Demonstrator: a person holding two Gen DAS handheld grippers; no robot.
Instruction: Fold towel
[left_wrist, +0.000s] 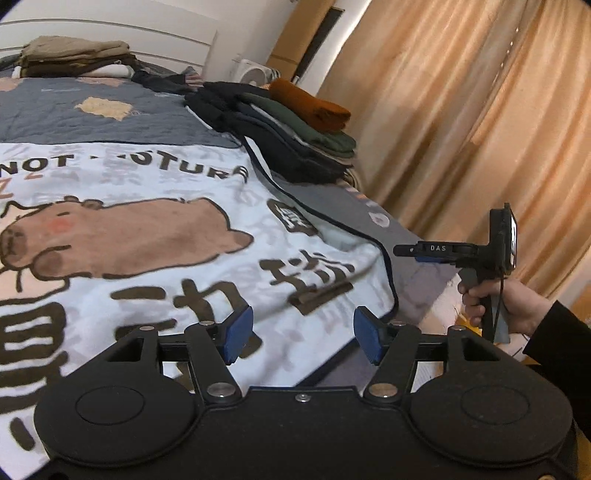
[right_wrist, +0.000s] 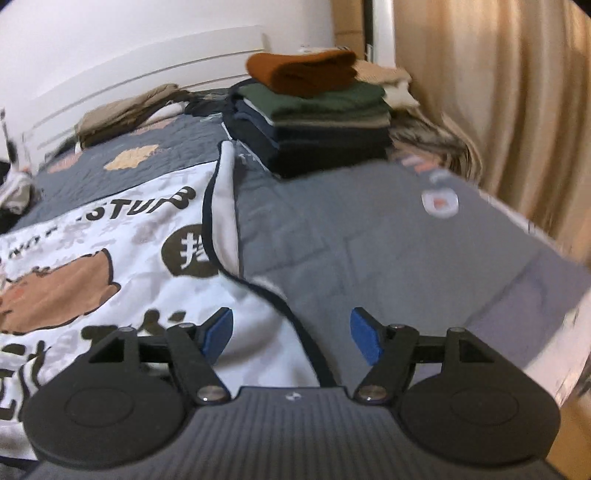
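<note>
Left wrist view: my left gripper (left_wrist: 303, 334) is spread wide and empty above the towel (left_wrist: 147, 236), which lies flat on the bed (left_wrist: 92, 110).

Right wrist view: my right gripper (right_wrist: 291, 336) is wide open, empty, over the towel's right edge.

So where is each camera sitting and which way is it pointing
Left wrist: on the left hand-held gripper, facing across the white capybara-print towel; the right hand-held gripper and the hand holding it show.
Right wrist: on the right gripper, aimed at the towel's dark-trimmed edge.
Shared: towel, folded clothes stack, beige curtain.
</note>
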